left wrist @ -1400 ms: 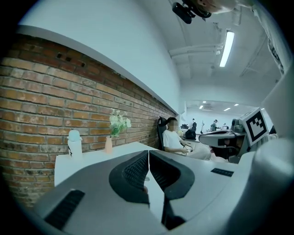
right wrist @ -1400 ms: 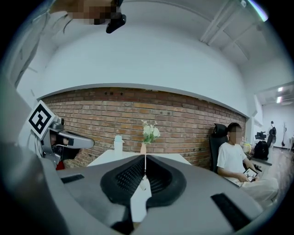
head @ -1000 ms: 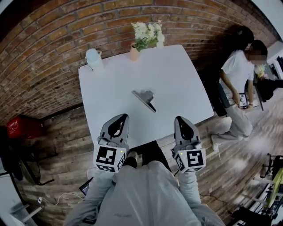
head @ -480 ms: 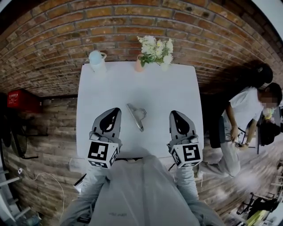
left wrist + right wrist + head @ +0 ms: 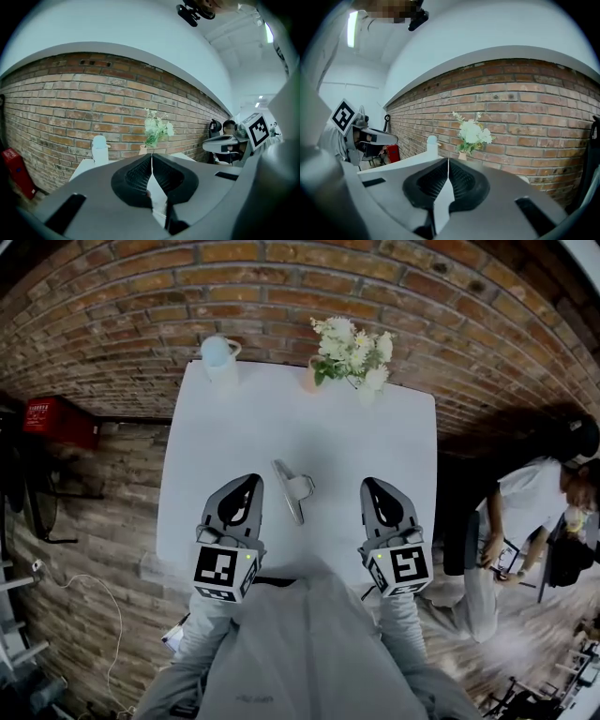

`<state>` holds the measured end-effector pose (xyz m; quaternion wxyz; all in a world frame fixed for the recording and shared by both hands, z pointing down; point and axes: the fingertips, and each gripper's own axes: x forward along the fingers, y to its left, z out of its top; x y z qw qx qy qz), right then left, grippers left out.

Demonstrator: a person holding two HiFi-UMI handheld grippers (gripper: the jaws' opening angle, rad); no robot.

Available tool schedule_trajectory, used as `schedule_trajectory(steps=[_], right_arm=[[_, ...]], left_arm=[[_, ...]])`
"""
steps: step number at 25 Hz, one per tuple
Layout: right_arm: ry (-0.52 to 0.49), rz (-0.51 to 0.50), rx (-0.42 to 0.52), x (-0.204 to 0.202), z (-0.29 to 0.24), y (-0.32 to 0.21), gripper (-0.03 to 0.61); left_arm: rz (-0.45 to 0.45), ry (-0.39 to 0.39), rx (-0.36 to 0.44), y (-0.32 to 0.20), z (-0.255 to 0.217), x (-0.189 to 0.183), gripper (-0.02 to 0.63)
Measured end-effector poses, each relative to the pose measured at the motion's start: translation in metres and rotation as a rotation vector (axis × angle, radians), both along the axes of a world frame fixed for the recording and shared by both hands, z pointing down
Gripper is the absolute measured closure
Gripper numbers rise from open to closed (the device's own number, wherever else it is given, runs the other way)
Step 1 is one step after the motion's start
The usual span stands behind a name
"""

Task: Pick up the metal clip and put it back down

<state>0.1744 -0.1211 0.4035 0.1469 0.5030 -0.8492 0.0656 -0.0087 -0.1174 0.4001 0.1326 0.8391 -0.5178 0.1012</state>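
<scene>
The metal clip (image 5: 292, 488) lies flat on the white table (image 5: 375, 446), silver with a long bar and a wire handle, in the head view. It rests between my two grippers and touches neither. My left gripper (image 5: 247, 484) hovers over the table just left of the clip, jaws pressed together and empty. My right gripper (image 5: 372, 486) sits to the clip's right, also shut and empty. In the left gripper view my left gripper (image 5: 151, 156) shows its jaws meeting in a thin line; in the right gripper view my right gripper (image 5: 448, 161) looks the same. The clip is hidden in both gripper views.
A pale blue bottle (image 5: 219, 356) stands at the table's far left corner, and a small vase of white flowers (image 5: 349, 351) at the far edge. A brick wall (image 5: 112, 334) runs behind. A red box (image 5: 60, 416) sits on the floor at left; a person (image 5: 525, 521) stands at right.
The view has swung so the table now sits square ahead. Both grippers moved with it and now flank the clip. The person at right has slid lower in the picture.
</scene>
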Motion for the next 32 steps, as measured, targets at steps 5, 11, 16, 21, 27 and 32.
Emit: schedule_trajectory(steps=[5,11,16,21,27,32], right_arm=[[-0.029,-0.046,-0.014,-0.017,0.004,-0.004,0.554],[-0.042,-0.111,-0.071,-0.040,0.023,-0.005,0.552],[-0.027,-0.157,-0.125,-0.051,0.045,-0.002,0.552],[-0.043,-0.199,-0.189,-0.068,0.071,-0.003,0.551],[-0.048,-0.237,-0.271,-0.079,0.100,-0.004,0.485],[-0.046,-0.260,-0.317,-0.086,0.123,-0.002,0.445]], left_arm=[[-0.012,0.000,-0.008,-0.002,0.001,-0.006,0.583],[-0.023,0.004,-0.040,0.005,0.016,-0.014,0.583],[-0.018,0.025,-0.064,0.012,0.029,-0.011,0.583],[-0.008,0.025,-0.075,0.013,0.034,-0.015,0.584],[0.007,0.020,-0.099,0.013,0.047,-0.014,0.583],[0.010,0.021,-0.121,0.011,0.057,-0.014,0.584]])
